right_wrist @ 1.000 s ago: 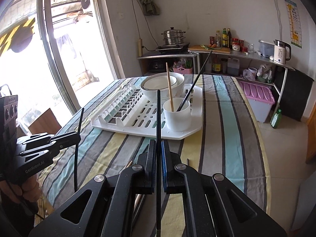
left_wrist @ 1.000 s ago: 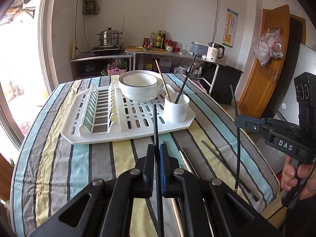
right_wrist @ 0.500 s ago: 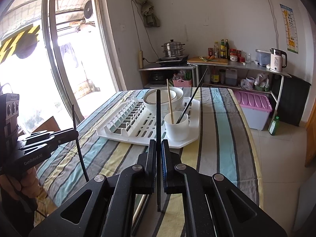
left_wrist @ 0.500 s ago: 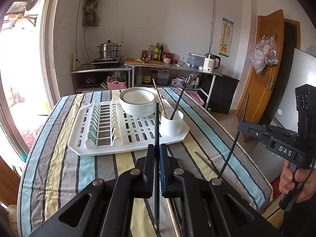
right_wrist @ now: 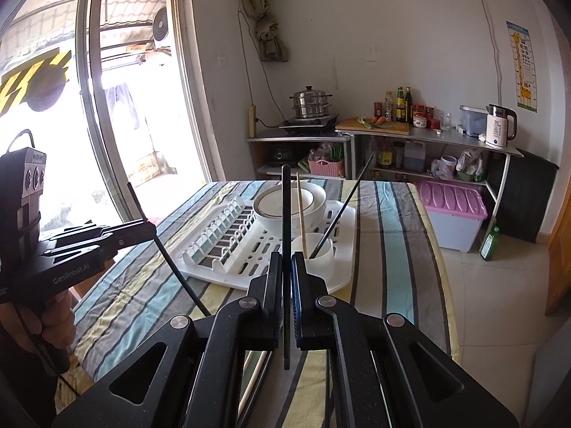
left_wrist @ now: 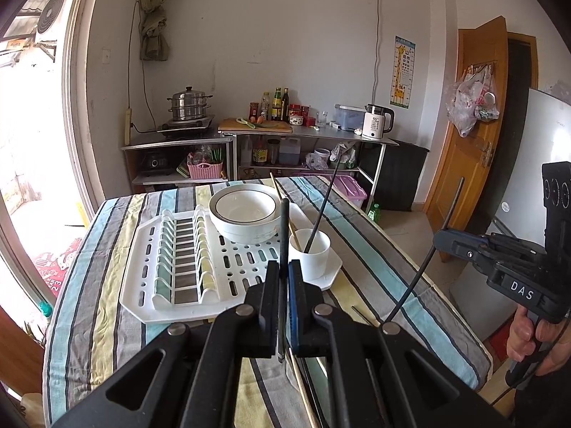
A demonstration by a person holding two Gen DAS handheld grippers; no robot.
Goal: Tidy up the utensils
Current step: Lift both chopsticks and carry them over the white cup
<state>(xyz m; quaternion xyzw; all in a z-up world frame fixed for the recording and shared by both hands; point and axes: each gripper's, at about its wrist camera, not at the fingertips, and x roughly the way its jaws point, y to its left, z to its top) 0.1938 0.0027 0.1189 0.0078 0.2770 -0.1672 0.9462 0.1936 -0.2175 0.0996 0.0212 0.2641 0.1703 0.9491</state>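
Left wrist view first: the left gripper (left_wrist: 284, 287) is clamped on a black chopstick (left_wrist: 284, 242), held nearly upright, its top at about 12 o'clock over the bowl (left_wrist: 244, 214). Beyond it the white rack (left_wrist: 150, 285) sits on the striped table (left_wrist: 89, 321). The cup (left_wrist: 314, 255) stands on the rack's right corner, at roughly 1 o'clock from the jaws, with one pale chopstick and one black chopstick leaning in it. More chopsticks lie on the cloth below the fingers, at 5 o'clock. Out at 3 o'clock the right gripper (left_wrist: 440, 240) is seen from the side, pinching its own black stick, which slants down toward the table.

Right wrist view: the left gripper (right_wrist: 148, 226) shows at 9 o'clock, jaws closed on a slanted stick. In the centre the right gripper (right_wrist: 286, 292) is clamped on a second black chopstick (right_wrist: 286, 214), also upright. The cup (right_wrist: 317, 253) lies just right of 12 o'clock, close behind the fingertips.

As I read it, both hands are lifted clear of the table and carrying, so the step is delivery to the cup. The next move calls for bringing one stick at a time over the cup's mouth, tipping its lower end inside, then opening the jaws. Two sticks lean there already, so the entry needs to miss them.
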